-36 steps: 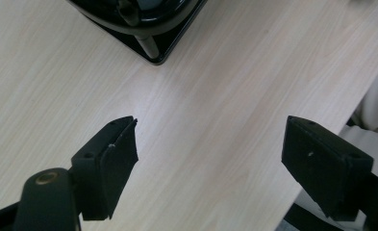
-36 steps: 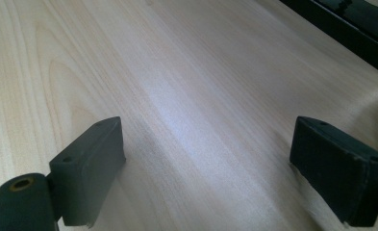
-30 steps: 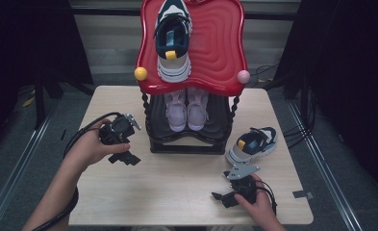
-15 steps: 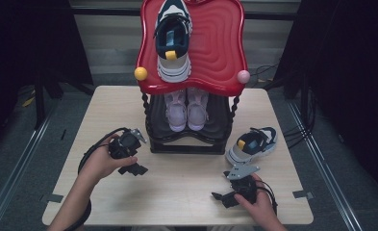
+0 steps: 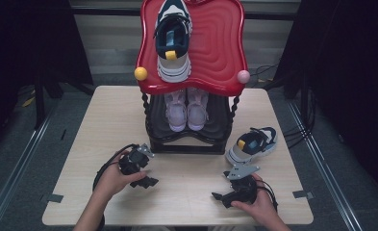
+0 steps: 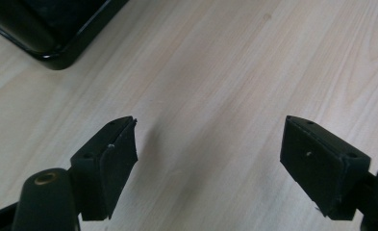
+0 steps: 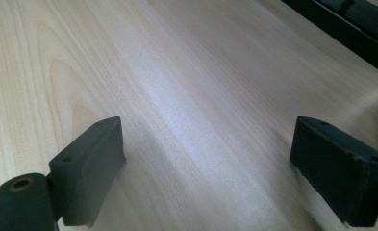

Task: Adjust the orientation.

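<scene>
One sneaker waits loose on the surface beside the rack; we hold both grippers' fingers spread, empty.

Wooden table bears shoe rack, sneaker.

Both forearms came in bare, no sleeves. The left gripper was black, a black cable looping from it, its blocky pads screw-holed. The right gripper was black too, carrying a grey three-cornered plate.
</scene>
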A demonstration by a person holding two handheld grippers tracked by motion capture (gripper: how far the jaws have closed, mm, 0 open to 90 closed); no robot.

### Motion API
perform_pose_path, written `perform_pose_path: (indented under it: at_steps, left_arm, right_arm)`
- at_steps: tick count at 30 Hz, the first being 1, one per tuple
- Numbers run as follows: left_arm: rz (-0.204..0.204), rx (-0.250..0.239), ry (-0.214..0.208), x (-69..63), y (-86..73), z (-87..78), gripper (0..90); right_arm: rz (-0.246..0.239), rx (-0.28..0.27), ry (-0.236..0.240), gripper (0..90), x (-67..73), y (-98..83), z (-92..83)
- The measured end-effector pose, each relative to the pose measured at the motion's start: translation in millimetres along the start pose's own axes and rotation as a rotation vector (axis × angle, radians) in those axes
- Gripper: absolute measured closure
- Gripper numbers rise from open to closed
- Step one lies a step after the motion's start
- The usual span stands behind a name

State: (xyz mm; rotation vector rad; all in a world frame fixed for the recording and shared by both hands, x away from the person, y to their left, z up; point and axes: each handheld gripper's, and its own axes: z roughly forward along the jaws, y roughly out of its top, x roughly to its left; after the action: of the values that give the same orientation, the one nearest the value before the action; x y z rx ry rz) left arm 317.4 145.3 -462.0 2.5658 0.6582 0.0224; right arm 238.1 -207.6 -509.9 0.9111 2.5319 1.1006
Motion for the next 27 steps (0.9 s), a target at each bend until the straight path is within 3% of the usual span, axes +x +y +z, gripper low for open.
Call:
perform_pose_path:
  at_steps: [6,9,13,17,20,23,27]
  left_arm:
    - [-0.016,-0.066,0.023,-1.9,-11.6,10.8,19.0]
    - [0.002,-0.066,0.052,-3.7,-18.3,18.0,19.0]
    - [-0.018,-0.147,0.092,-7.2,-25.7,22.3,17.1]
    - [-0.031,-0.214,0.105,-8.2,-32.9,25.1,14.6]
    - [-0.029,-0.256,0.111,-9.6,-38.1,26.6,13.0]
    - [-0.034,-0.296,0.114,-10.5,-43.1,28.1,12.6]
    - [-0.029,-0.324,0.119,-10.9,-46.8,29.1,11.4]
  right_arm:
    - [-0.013,0.016,0.011,13.1,-1.3,0.4,-2.3]
    - [-0.014,0.055,0.010,14.0,-2.9,2.4,-5.6]
    - [-0.006,0.128,0.016,15.7,-6.2,6.0,-11.7]
    - [-0.024,0.184,0.017,18.5,-12.3,13.2,-24.3]
    - [0.007,0.228,0.022,20.0,-17.7,23.4,-38.2]
    - [-0.003,0.234,0.009,22.3,-23.1,32.5,-50.9]
    - [0.022,0.246,0.003,23.4,-32.6,45.3,-67.9]
